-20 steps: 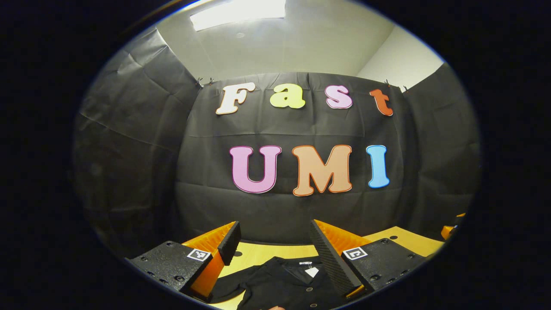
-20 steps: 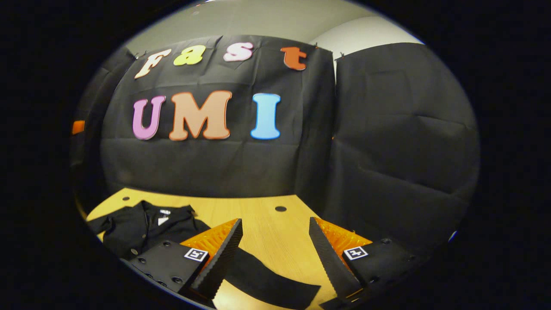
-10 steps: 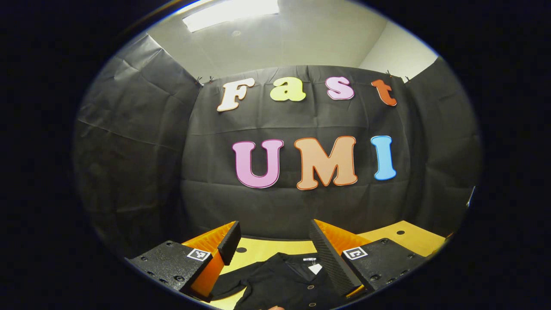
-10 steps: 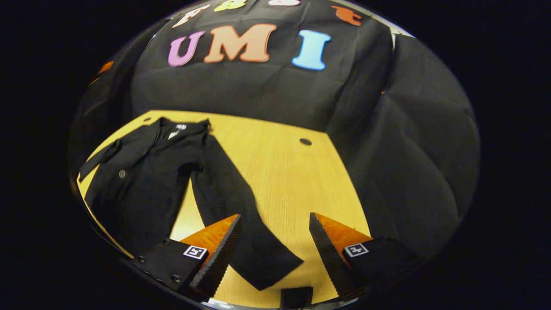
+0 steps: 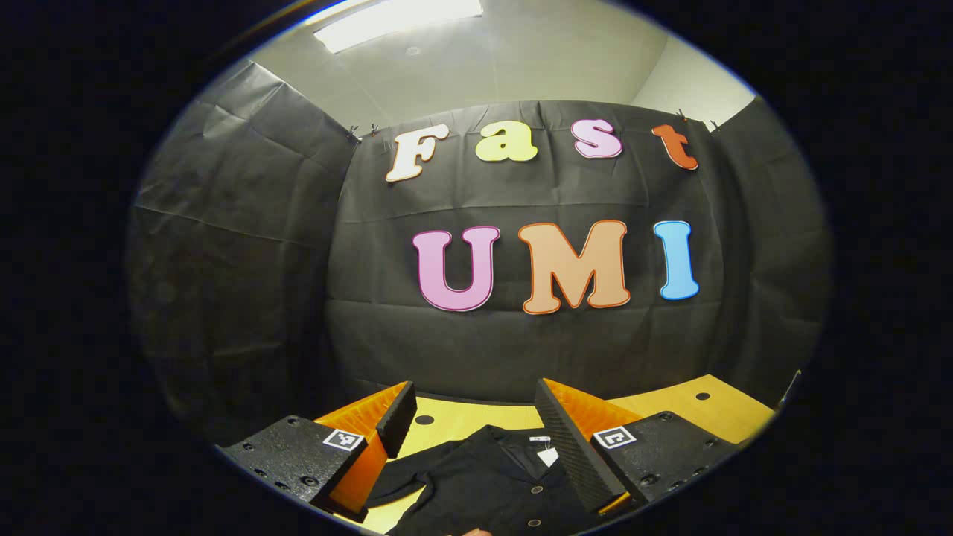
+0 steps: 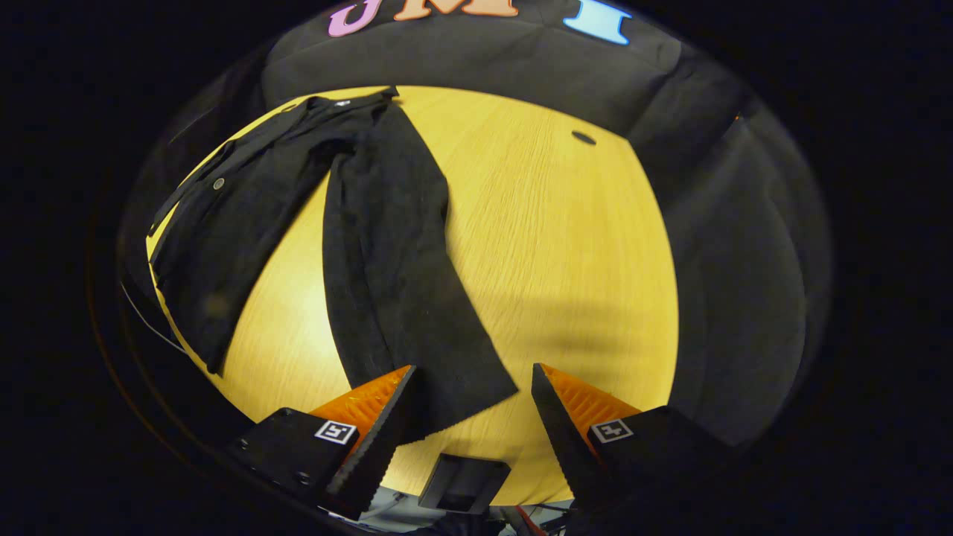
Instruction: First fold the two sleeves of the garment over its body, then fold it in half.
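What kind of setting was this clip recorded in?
Most likely a small data-collection booth, not a home: black cloth wall hangs on all sides of a bare wooden table, a black garment is laid out on it, and a ceiling light shines overhead.

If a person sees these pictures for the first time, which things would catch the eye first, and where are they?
First comes the black shirt, spread flat on the yellow table, with one long sleeve reaching toward the camera in the right gripper view. The right tongs hang open above that sleeve's end. In the left gripper view, the left tongs stand open over the shirt's collar.
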Action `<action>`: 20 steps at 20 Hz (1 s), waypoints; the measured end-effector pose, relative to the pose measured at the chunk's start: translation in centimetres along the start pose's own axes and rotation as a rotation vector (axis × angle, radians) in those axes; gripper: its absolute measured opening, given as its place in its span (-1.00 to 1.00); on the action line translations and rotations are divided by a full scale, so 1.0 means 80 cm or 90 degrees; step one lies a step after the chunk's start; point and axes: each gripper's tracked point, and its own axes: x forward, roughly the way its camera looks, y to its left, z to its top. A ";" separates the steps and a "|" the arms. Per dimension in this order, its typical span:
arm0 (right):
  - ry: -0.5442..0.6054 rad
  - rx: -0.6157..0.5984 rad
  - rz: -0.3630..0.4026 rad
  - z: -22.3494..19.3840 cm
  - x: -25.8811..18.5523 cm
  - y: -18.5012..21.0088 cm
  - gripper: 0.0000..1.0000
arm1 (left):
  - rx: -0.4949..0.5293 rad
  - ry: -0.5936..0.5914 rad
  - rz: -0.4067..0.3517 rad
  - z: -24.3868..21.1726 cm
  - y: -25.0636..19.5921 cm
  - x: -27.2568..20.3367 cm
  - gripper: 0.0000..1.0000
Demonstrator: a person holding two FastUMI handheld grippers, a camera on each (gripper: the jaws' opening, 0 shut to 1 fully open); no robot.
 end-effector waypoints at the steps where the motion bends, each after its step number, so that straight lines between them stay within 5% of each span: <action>1: 0.028 -0.006 0.017 -0.001 -0.005 0.000 1.00 | 0.003 0.000 0.004 0.001 0.001 -0.001 0.87; 3: 0.037 0.004 0.046 0.011 -0.010 0.004 0.97 | 0.006 0.002 0.010 0.000 0.000 -0.001 0.91; 5: 0.049 -0.009 0.080 0.007 -0.008 0.020 0.69 | 0.006 0.002 0.013 0.001 -0.002 -0.002 0.91; 10: 0.028 -0.093 0.072 0.012 -0.011 0.034 -0.75 | 0.010 -0.001 0.014 0.003 -0.006 -0.001 0.94; 12: 0.014 -0.083 0.053 0.012 -0.006 0.036 -0.93 | 0.010 -0.001 0.009 0.003 -0.007 -0.001 0.94; 20: -0.123 -0.004 0.020 0.084 -0.082 0.041 -0.94 | 0.002 -0.020 -0.009 0.012 -0.001 -0.002 0.96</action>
